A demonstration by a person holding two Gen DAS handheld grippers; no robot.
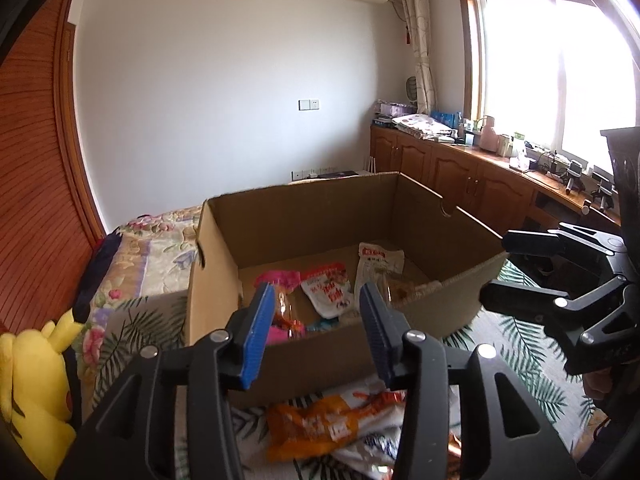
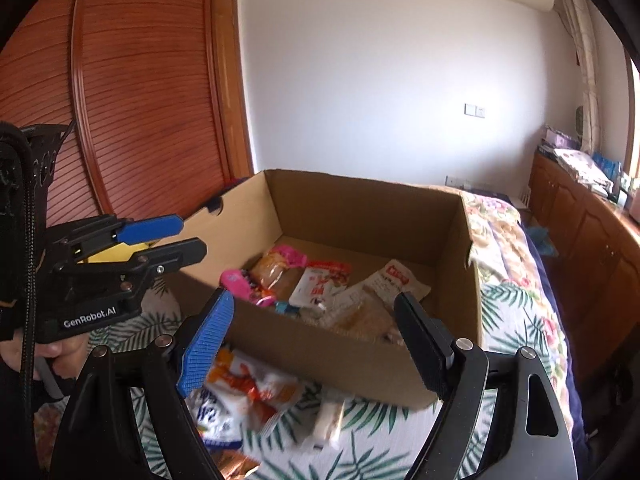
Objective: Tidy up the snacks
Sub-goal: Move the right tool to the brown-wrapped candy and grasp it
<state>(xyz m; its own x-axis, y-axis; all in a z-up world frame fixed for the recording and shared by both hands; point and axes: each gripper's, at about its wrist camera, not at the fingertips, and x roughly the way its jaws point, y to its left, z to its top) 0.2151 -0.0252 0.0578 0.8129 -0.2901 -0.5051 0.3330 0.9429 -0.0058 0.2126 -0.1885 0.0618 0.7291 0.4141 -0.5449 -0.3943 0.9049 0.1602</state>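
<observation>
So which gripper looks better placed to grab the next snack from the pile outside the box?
Probably the left gripper: its jaws are open and empty, with the orange packet directly below. The right gripper is open and empty too, but the packet lies off toward its left finger, outside the cardboard box.

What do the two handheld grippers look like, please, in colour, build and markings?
Both are black plastic linkage frames with silver pivot pins. The left gripper has two ribbed blue finger pads; the right gripper shows one blue textured pad and one finger seen black from this side. The left gripper's body reads "GenRobot.AI" in white, beside a black braided cable.
</observation>
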